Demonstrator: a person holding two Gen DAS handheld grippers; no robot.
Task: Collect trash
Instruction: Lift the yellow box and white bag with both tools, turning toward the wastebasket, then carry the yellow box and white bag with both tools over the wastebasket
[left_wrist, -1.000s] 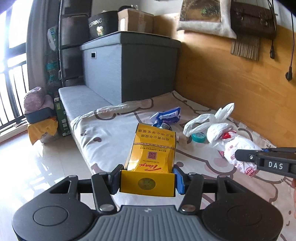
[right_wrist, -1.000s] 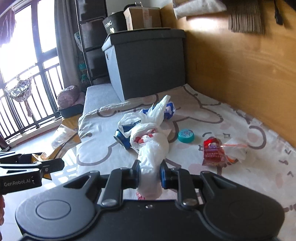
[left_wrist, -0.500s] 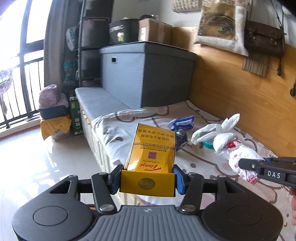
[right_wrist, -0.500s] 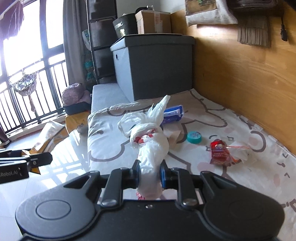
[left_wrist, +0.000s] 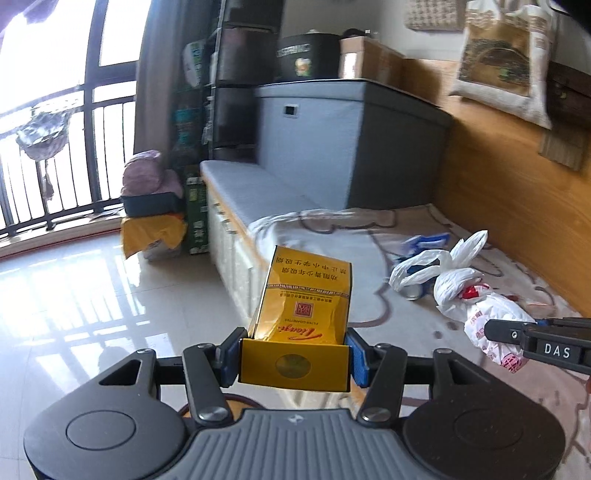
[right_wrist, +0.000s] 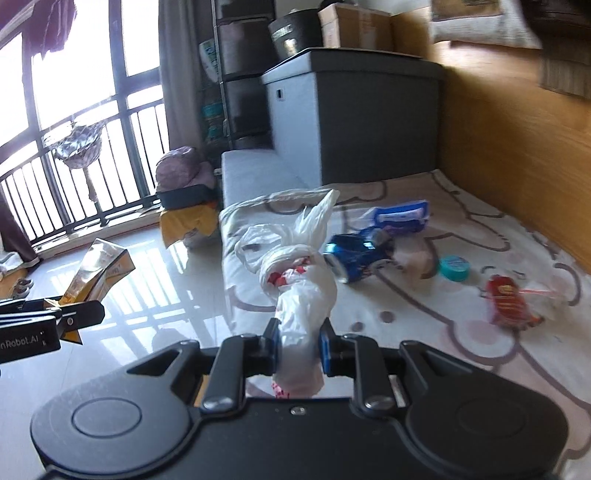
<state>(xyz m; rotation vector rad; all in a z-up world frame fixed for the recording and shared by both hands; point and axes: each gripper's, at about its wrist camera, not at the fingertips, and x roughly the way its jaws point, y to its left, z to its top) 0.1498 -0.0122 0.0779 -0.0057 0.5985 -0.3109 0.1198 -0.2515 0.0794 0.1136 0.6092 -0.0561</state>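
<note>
Both claws are loaded: the left claw (left_wrist: 293, 349) is clenched across the width of a yellow carton (left_wrist: 303, 302) whose long axis runs straight out ahead of it over the floor (left_wrist: 92, 295), and the right claw (right_wrist: 298, 347) pinches the neck of a knotted white bag (right_wrist: 299, 280) standing up and forward from its pads. The remaining trash, a blue can (right_wrist: 354, 254), a teal lid (right_wrist: 455, 267) and a red wrapper (right_wrist: 511, 301), lies on the bed (right_wrist: 461, 350) ahead and to the right, nearer the right claw. No bin shows in either view, and the background is blurred.
</note>
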